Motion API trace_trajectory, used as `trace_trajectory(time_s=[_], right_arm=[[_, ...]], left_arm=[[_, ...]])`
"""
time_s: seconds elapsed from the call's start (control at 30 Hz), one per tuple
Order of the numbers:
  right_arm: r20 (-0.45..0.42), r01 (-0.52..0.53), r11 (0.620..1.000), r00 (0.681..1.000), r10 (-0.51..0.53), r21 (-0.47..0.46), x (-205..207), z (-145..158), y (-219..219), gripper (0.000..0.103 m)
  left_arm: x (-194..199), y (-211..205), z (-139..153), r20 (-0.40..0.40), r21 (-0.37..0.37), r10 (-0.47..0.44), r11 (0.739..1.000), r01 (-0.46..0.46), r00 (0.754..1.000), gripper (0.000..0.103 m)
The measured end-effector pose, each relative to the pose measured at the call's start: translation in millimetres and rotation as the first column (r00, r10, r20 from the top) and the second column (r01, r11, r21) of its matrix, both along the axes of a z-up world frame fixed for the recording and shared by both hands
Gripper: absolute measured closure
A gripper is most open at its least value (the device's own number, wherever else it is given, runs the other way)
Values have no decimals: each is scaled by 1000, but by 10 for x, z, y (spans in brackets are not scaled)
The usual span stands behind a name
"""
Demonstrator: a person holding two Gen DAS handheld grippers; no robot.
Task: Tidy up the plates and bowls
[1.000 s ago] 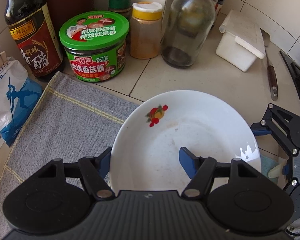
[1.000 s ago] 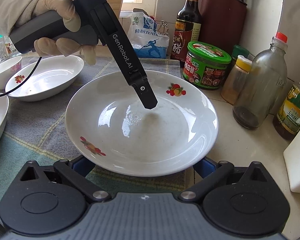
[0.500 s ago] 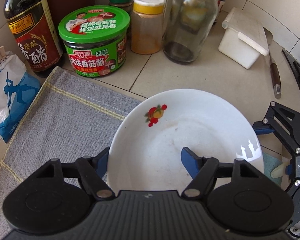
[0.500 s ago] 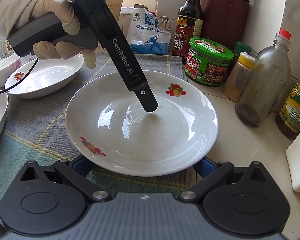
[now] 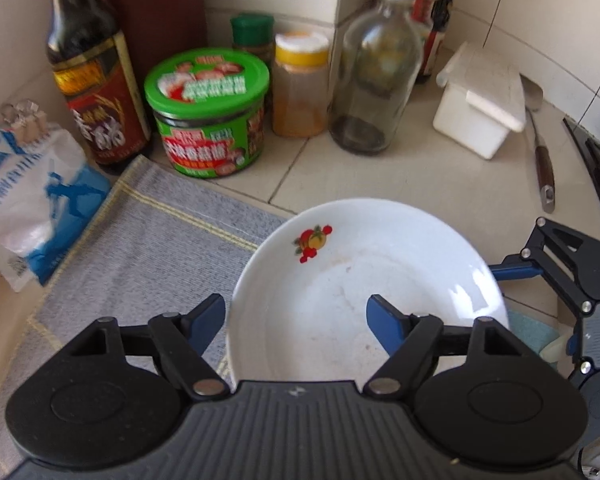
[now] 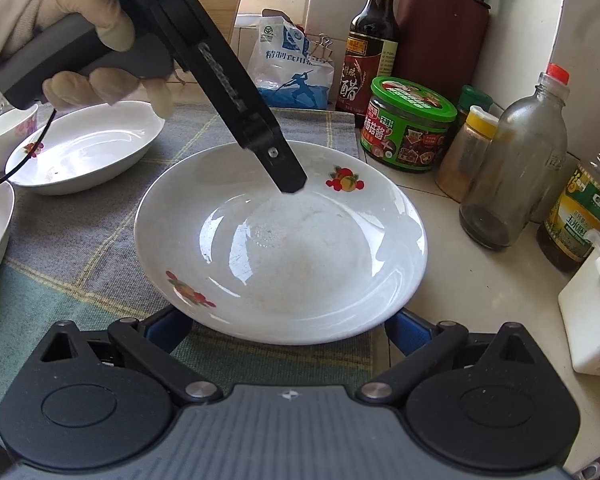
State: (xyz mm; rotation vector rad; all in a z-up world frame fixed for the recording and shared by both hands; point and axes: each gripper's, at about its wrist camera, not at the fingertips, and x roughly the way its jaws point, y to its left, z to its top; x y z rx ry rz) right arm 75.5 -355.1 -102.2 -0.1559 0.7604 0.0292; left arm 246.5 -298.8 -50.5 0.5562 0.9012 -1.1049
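Observation:
A white plate with fruit prints point(image 6: 280, 244) lies half on the grey cloth point(image 6: 80, 236), half on the counter; it also shows in the left wrist view point(image 5: 364, 296). My left gripper point(image 5: 296, 316) is open, straddling the plate's left rim, one finger above the inside and one outside. In the right wrist view its finger point(image 6: 276, 160) hangs over the plate's far side. My right gripper point(image 6: 288, 326) is open, its blue fingers under the plate's near rim on both sides. A white oval dish point(image 6: 84, 148) and a small bowl point(image 6: 4, 140) sit at the far left.
Behind the plate stand a vinegar bottle point(image 6: 370, 48), a green-lidded jar point(image 6: 410, 124), a yellow-capped spice jar point(image 6: 466, 152), a glass bottle point(image 6: 516, 176) and an oil bottle point(image 6: 584, 208). A salt bag point(image 6: 288, 68), a white box point(image 5: 480, 100) and a knife point(image 5: 542, 160) lie nearby.
My left gripper has lifted and pulled back from the plate; its finger now hangs higher and nearer the far rim. The plate and my right gripper have stayed in place.

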Motion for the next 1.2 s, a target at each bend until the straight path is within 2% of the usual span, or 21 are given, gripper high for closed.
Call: trace_trajectory(time_s=[0.23,0.37,0.57,0.63,0.77,0.9,1.07,1.2], right_arm=[[-12,12,1000,1000,-12,-20,-126,63,113,0],[-8,-4,1000,1000,3,-29,-248,103,262,0],[-3,-22,999,1000,22,-42,-388,150,557,0],[-2,-23,999,1000,23,-36,-444,155,677,0],[-12,-29,999,1000,29,-20,-541,134,908,0],[-12,-22,1000,1000,22,-18,-606,152,1101,0],[8,-6,1000,1000,6,-21,-649,221,1258,0],[9,-3,1000,1000,2,6,-616,273,1333,0]], left_arm=[[-248,374,376,103,-108,44,994,-33,994,21],[-463,668,572,161,-179,78,983,-49,984,15],[-825,1175,689,204,-239,153,966,-103,967,12],[-974,1376,680,202,-252,185,959,-132,962,9],[-1254,1790,671,141,-266,222,947,-179,965,8],[-1530,2151,631,143,-280,287,930,-240,947,6],[-1806,2533,562,107,-278,340,912,-300,934,5],[-2036,2807,451,116,-255,380,905,-342,918,5]])
